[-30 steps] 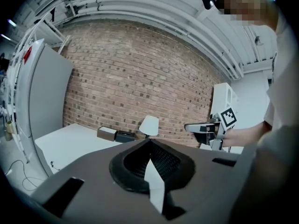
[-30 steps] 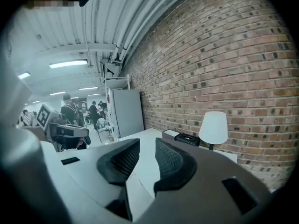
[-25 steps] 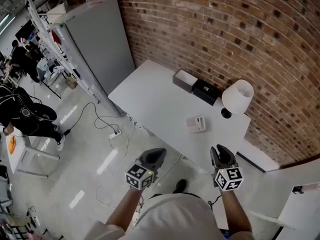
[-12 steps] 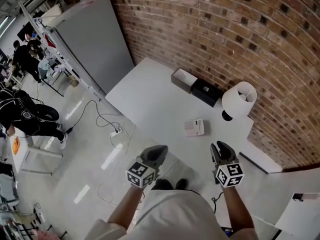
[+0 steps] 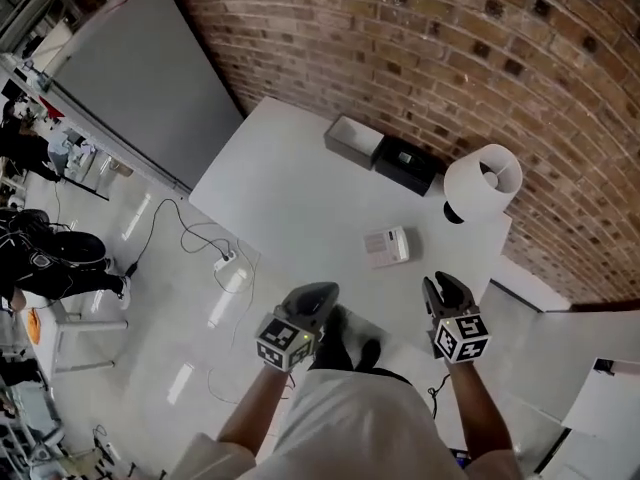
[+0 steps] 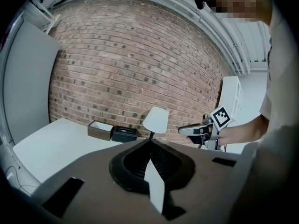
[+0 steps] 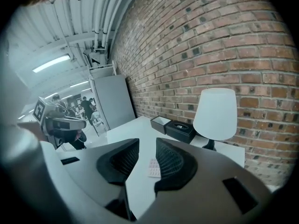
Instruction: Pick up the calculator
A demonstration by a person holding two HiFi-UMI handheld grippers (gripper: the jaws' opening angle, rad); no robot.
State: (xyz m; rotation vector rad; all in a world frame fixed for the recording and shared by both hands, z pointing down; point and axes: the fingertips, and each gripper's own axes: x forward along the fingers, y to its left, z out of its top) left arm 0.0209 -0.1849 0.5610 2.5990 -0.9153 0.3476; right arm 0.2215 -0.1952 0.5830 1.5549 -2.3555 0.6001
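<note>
Calculator lies flat on the white desk, toward your side and near the lamp; nothing touches it. You're in the approach. Your right tongs hang short of it, jaws partly apart and empty, with the calculator framed in their gap. Your left tongs look closed at the tips and empty. Next, carry the right tongs forward and down, straddle it, then close.
</note>
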